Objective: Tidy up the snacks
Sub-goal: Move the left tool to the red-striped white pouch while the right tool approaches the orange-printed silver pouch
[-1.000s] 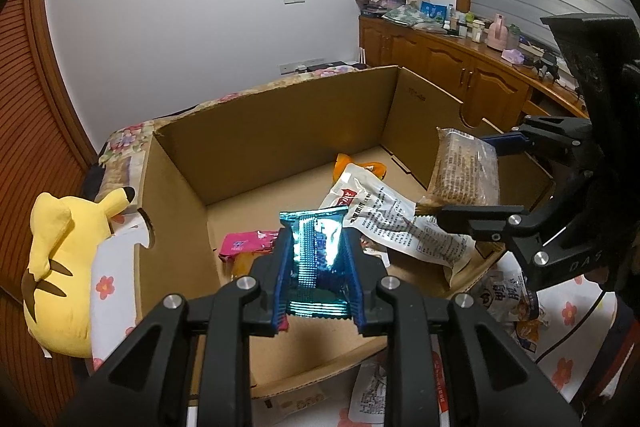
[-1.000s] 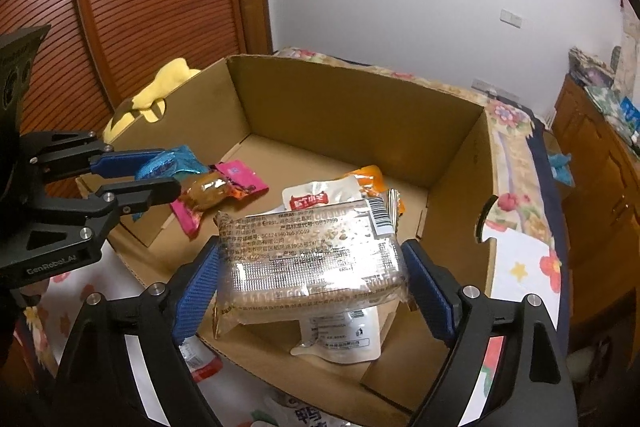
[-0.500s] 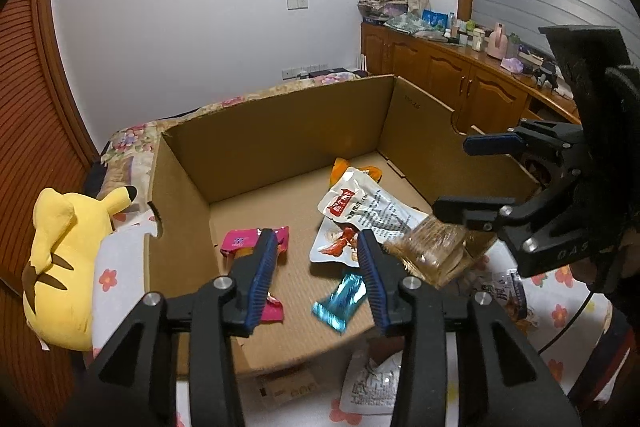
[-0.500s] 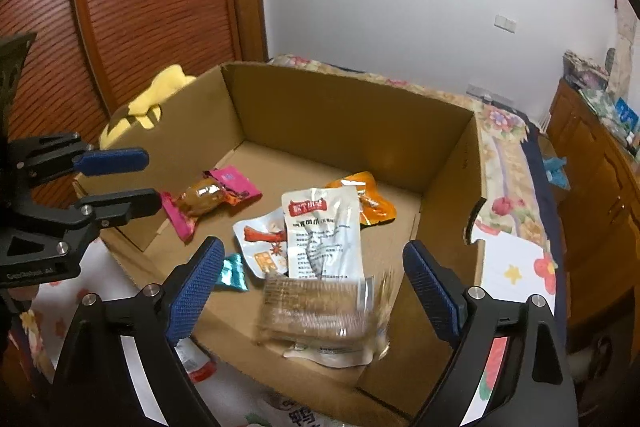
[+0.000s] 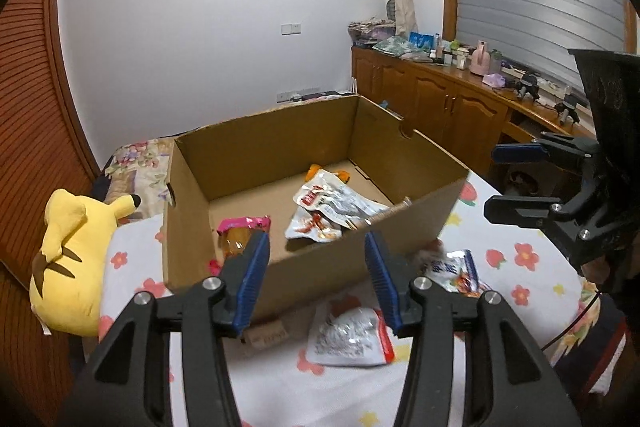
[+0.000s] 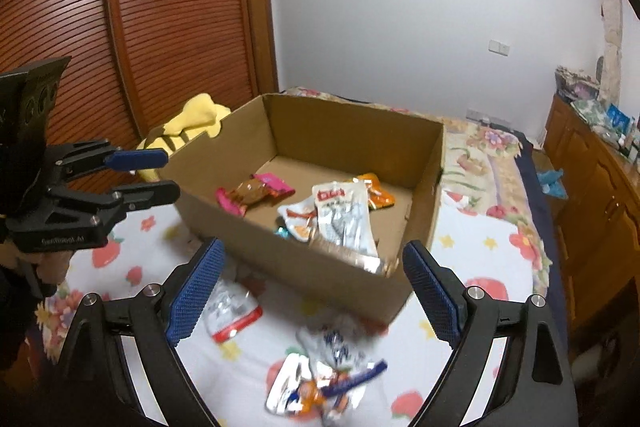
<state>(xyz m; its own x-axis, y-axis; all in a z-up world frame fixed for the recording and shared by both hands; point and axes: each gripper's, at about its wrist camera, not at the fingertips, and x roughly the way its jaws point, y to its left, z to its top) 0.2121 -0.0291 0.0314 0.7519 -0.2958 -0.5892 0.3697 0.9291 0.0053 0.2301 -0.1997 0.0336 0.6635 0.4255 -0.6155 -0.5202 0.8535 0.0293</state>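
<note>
Floral bedsheet (image 5: 532,267) and wood cabinets frame a bedroom sorting job, where an open cardboard box (image 5: 224,259) sits on the bed beside a yellow plush toy (image 5: 68,259). A second ago each gripper carried a packet over the box; both packets now lie inside, and both tools have pulled back from the near wall. The left gripper (image 5: 316,275) has just been opening, its blue pads apart with nothing between them. The right gripper (image 6: 316,287) stands wide and equally empty.

The clear biscuit pack (image 6: 360,257) has come to rest against the near wall of the box, partly over a white pouch (image 6: 344,215). The small teal packet (image 6: 281,231) lies on the box floor just beside a second white pouch, with a pink-wrapped snack (image 6: 256,193) and an orange packet (image 6: 376,195) farther in.

That likely closes one round of the task but not the job: a white-and-red pouch (image 5: 352,337) and a blue-striped packet (image 5: 452,267) are outside on the sheet, near the box's front wall, probably next to be collected.
</note>
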